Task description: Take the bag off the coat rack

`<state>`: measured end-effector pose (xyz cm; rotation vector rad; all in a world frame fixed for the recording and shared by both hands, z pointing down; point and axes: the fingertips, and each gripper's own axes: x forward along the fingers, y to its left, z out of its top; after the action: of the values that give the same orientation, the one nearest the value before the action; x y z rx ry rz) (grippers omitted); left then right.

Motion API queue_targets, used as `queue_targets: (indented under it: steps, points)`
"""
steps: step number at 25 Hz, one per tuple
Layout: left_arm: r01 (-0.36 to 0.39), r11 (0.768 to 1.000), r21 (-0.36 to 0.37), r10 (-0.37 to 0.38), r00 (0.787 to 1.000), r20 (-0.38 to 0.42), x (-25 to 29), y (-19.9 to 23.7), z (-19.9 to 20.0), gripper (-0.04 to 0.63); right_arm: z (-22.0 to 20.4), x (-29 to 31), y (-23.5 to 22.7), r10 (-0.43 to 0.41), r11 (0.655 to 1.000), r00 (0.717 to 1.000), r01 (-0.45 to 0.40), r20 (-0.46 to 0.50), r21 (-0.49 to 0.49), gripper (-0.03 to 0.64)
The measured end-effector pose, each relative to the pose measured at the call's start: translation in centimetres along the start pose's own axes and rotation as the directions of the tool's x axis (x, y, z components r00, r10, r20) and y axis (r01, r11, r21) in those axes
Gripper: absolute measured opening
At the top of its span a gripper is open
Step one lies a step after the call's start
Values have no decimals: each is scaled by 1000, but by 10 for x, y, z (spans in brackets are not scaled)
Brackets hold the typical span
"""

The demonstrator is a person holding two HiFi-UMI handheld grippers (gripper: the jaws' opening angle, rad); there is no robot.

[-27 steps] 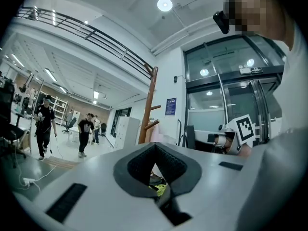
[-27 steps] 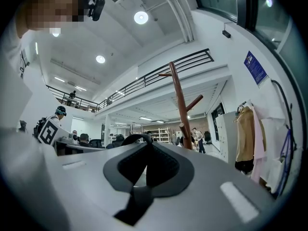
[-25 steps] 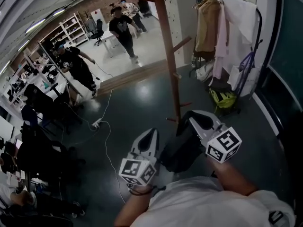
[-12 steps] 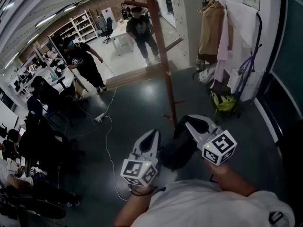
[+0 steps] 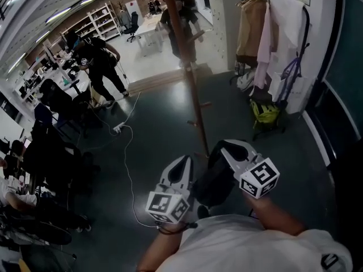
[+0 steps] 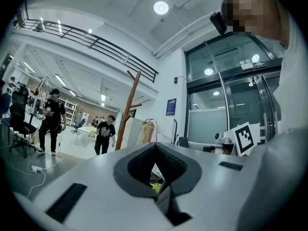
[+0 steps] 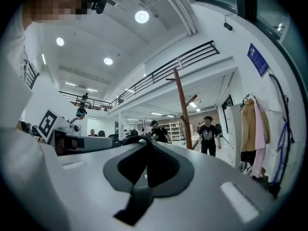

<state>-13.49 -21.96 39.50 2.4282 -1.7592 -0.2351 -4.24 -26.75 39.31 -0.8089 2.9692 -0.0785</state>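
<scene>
The brown wooden coat rack point(image 5: 181, 55) stands ahead on the dark floor, its pegs bare; it also shows as a pole point(image 6: 127, 114) in the left gripper view and as a pole point(image 7: 182, 109) in the right gripper view. A black bag point(image 5: 215, 175) hangs close to my body, between the two grippers and clear of the rack. My right gripper point(image 5: 224, 148) is shut on the bag's handle point(image 7: 129, 138), which arches just over its tip. My left gripper point(image 5: 184, 161) is shut and holds nothing, beside the bag's left side.
Coats point(image 5: 261, 27) hang on the right wall above a yellow-green backpack point(image 5: 264, 113). A white cable with a power strip point(image 5: 119, 129) runs over the floor at left. People point(image 5: 96, 61) stand beyond, and dark office chairs point(image 5: 51, 163) crowd the left edge.
The coat rack has slid left and farther off in the head view. A person in black has passed behind its pole. Both grippers and the bag stay in place near my body.
</scene>
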Motion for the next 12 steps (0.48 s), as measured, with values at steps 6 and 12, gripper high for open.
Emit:
queue_targets:
  steps: [6, 12]
  points:
    - [-20, 1000, -15, 20, 1000, -18, -30, -50, -28, 6, -29, -54, 20, 14, 1000, 999, -14, -35, 26, 23]
    - [-59, 998, -15, 58, 998, -12, -61, -84, -47, 6, -42, -95, 39, 32, 999, 998, -31, -47, 26, 23]
